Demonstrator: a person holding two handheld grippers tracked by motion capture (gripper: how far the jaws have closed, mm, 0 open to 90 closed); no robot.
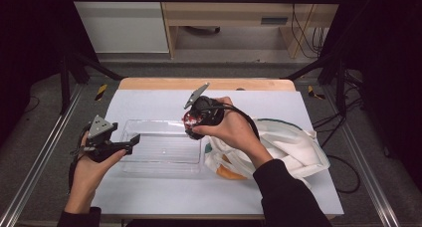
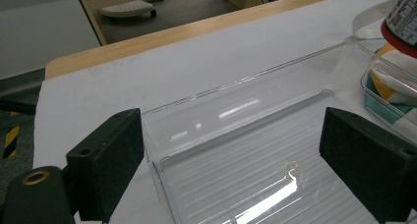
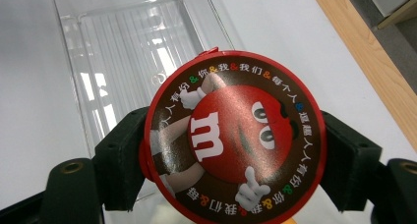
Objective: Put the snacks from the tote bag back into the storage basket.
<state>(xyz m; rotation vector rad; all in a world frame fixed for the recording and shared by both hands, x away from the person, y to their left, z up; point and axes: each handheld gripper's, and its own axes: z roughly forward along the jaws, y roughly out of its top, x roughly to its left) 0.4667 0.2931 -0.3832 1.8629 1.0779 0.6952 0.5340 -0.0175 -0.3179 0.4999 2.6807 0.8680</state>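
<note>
High view: the right gripper (image 1: pixel 191 125) sits over the far right corner of the clear plastic tray (image 1: pixel 149 160), which lies on the white sheet covering the table (image 1: pixel 149 100), nearer its left edge than its right. Its jaws are clamped on a round red candy tin (image 1: pixel 189 120), held above the tray. In the right gripper view the tin (image 3: pixel 233 140) faces the camera lid-on, a red cartoon character printed on it, with a black jaw pressed against each side. The left gripper (image 1: pixel 130 142) hovers at the tray's left edge, and in the left gripper view its jaws stand wide apart with nothing between them, straddling the tray's near corner. A white cloth bag (image 1: pixel 288 147) lies crumpled just beside the tray's right edge.
</note>
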